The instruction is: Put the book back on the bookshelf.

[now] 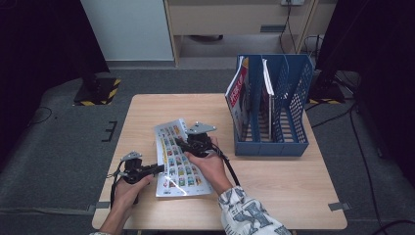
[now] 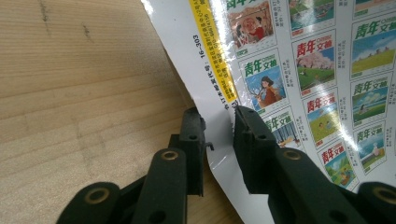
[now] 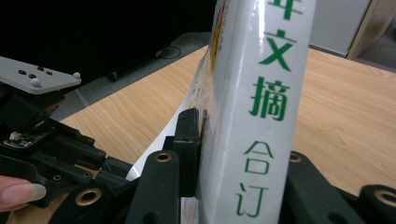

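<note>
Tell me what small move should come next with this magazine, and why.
Probably close the left gripper on the magazine: its jaws straddle the cover's edge with a gap, while the right gripper already clamps the spine, so both ends would be held.

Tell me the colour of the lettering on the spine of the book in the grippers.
Green on white, clearest in the right gripper view on the book's spine.

You work on a table [image 1: 274,181] of pale wood-grain, smooth and matt; the magazine [image 1: 178,159] wears a glossy cover that throws back glare, its spine [image 3: 261,107] equally shiny. Your grippers' jaws look like matt black plastic; the file rack [image 1: 293,98] is perforated blue plastic.
</note>
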The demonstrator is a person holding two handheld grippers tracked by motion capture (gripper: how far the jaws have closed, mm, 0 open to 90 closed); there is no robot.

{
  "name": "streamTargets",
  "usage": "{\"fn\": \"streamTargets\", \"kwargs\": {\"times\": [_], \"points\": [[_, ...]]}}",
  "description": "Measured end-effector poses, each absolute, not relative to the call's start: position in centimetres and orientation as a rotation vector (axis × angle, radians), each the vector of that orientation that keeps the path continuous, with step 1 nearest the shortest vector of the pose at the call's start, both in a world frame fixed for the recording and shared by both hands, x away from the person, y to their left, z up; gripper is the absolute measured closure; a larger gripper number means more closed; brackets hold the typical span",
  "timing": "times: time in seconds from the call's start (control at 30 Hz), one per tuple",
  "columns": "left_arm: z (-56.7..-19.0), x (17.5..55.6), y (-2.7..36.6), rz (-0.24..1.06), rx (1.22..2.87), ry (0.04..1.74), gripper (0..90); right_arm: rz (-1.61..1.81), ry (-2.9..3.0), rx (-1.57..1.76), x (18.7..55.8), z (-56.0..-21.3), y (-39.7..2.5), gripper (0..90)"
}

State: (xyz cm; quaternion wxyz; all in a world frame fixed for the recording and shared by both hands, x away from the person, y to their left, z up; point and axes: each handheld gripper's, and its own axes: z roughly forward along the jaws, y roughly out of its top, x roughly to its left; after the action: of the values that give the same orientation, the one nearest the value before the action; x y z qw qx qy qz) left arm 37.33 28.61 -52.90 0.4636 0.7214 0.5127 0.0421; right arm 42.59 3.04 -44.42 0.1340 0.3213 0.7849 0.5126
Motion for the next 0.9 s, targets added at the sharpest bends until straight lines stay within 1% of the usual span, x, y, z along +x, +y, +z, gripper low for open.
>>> {"fn": "streamTargets", "kwargs": {"times": [0.13, 0.2, 0.3, 0.7, 0.77, 0.8, 0.83, 0.87, 0.9], "points": [[-52.7, 37.4, 28.7, 0.115, 1.761, 1.263, 80.2, 1.5, 2.262, 0.91, 42.5, -44.2, 2.9, 71.9], [-52.5, 37.5, 28.8, 0.128, 1.763, 1.253, 81.2, 1.513, 2.252, 0.896, 42.5, -44.1, 2.8, 72.0], [-52.3, 37.4, 28.6, 0.165, 1.782, 1.24, 81.8, 1.527, 2.248, 0.886, 42.5, -44.0, 2.8, 72.1], [-51.6, 37.1, 28.4, 0.212, 1.787, 1.224, 83.2, 1.578, 2.289, 0.875, 42.4, -43.8, 2.4, 70.4], [-51.3, 36.9, 28.5, 0.225, 1.745, 1.208, 86.5, 1.57, 2.31, 0.878, 42.5, -43.8, 2.4, 69.1], [-51.0, 36.9, 28.4, 0.239, 1.728, 1.189, 89.9, 1.548, 2.337, 0.865, 42.5, -43.8, 2.6, 67.8], [-50.7, 36.8, 27.9, 0.282, 1.749, 1.164, 90.0, 1.525, 2.355, 0.86, 42.6, -43.8, 2.7, 68.6], [-50.5, 36.7, 27.2, 0.322, 1.815, 1.124, 90.0, 1.481, 2.367, 0.855, 42.5, -43.9, 3.0, 70.0], [-50.5, 36.7, 26.7, 0.329, 1.834, 1.108, 90.0, 1.448, 2.386, 0.852, 42.5, -44.2, 3.4, 71.4]]}}
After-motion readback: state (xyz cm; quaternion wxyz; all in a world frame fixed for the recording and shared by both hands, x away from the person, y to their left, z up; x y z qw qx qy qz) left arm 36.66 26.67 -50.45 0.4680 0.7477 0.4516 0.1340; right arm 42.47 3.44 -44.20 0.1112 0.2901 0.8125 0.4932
